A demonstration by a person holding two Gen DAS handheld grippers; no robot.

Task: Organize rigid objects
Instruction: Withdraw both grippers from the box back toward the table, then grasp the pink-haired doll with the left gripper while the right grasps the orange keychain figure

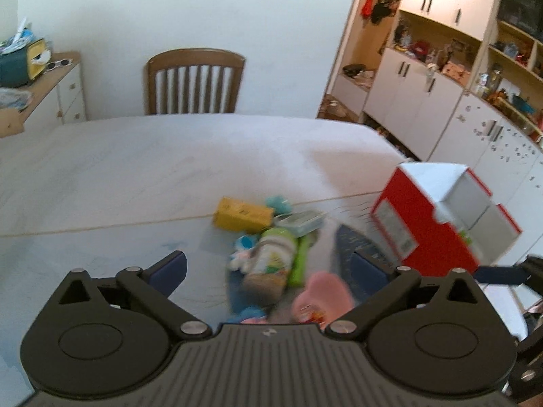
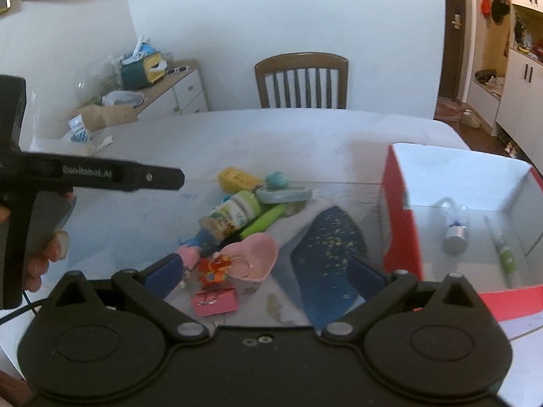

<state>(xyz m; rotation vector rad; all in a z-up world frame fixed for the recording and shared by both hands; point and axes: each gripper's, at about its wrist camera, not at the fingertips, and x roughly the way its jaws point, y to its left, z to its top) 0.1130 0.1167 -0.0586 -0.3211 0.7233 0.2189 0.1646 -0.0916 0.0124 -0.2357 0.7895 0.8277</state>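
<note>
Both tools [image 1: 268, 268] [image 2: 268, 271] wide open, empty.

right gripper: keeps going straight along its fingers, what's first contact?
Probably the pink heart-shaped dish, which lies between the open right gripper fingers with the red trinket on its near-left edge. Depth is unclear; it might reach the table first.
</note>
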